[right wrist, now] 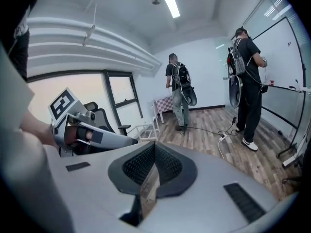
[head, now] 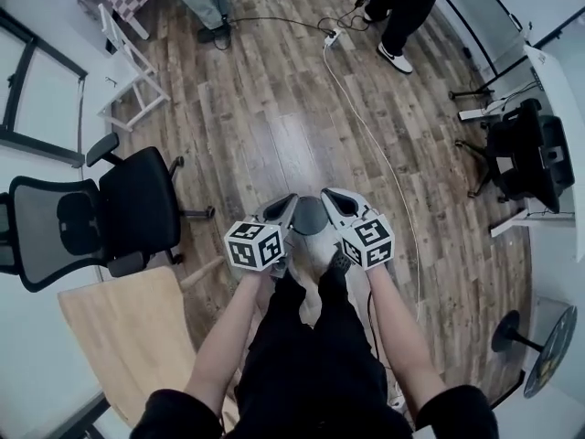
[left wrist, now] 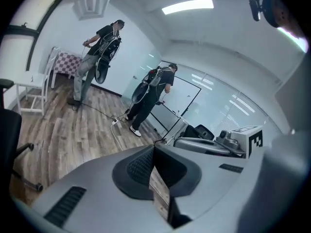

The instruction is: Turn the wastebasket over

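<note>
No wastebasket is clearly in sight in any view. In the head view my left gripper and right gripper are held side by side at waist height over the wood floor, tips almost meeting. A dark grey rounded shape lies between their tips; I cannot tell what it is. In the left gripper view, the left gripper has its jaws shut with nothing between them. In the right gripper view, the right gripper is likewise shut and empty. Each gripper view shows the other gripper beside it.
A black office chair and a light wooden table stand at my left. A white frame chair is further back. A white cable runs across the floor to two standing people. Another black chair is at the right.
</note>
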Action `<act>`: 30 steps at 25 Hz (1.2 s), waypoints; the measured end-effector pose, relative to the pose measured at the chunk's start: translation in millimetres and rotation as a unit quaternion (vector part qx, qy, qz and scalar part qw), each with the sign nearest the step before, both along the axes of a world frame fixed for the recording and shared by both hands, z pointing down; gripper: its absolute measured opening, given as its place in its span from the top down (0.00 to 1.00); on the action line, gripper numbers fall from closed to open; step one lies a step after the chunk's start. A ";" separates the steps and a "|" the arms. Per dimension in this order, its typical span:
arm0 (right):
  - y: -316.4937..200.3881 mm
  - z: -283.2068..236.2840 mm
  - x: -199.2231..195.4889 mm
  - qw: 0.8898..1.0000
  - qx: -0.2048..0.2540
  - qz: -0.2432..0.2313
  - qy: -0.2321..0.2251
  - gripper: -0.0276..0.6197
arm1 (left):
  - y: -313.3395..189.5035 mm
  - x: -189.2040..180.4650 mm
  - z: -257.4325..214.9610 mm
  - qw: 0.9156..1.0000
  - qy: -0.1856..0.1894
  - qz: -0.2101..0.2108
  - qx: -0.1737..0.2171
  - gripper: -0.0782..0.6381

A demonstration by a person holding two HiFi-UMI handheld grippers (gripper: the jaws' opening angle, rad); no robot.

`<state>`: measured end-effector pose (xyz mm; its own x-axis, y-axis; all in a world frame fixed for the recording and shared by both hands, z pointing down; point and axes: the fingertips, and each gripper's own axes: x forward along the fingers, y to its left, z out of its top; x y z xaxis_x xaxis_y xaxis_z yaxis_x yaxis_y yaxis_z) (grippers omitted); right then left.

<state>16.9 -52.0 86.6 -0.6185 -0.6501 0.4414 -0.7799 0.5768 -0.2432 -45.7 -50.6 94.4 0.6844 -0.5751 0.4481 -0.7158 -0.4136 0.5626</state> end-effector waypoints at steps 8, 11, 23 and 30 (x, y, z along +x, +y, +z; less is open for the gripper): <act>-6.7 -83.1 -24.4 0.998 0.064 0.012 -0.021 0.91 | -5.1 -17.0 -74.4 0.996 -0.030 0.014 0.084 0.87; 1.3 -105.0 -37.0 0.996 0.080 0.020 -0.037 0.91 | 1.3 -31.7 -96.5 0.994 -0.031 0.010 0.105 0.87; 41.2 -127.9 -57.9 0.994 0.094 0.034 -0.051 0.91 | 30.4 -60.9 -128.4 0.987 -0.051 0.010 0.155 0.87; 48.2 -136.2 -66.1 0.993 0.102 0.033 -0.049 0.91 | 36.6 -64.7 -136.1 0.985 -0.053 0.014 0.162 0.87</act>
